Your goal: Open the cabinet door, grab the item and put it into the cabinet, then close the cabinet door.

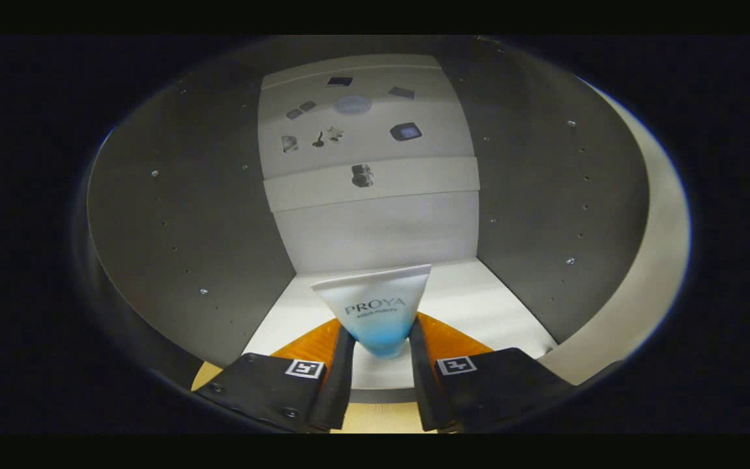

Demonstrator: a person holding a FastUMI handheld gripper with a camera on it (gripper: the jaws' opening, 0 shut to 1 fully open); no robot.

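A white tube fading to blue (375,306) sits between my fingers, its wide crimped end pointing ahead and its blue end toward me. My gripper (381,335) is shut on the tube, one finger pressing each side of the blue part. The tube is held just over the front of the cabinet's white floor (472,293), inside the open cabinet. I cannot tell whether it touches the floor. The cabinet's white back panel (375,228) stands beyond the tube.
Grey side walls, the left wall (180,215) and the right wall (544,195), close in on both sides, dotted with small shelf-pin holes. A white door edge (658,254) curves along the far right. Above the back panel, a white surface (427,111) carries several small dark objects.
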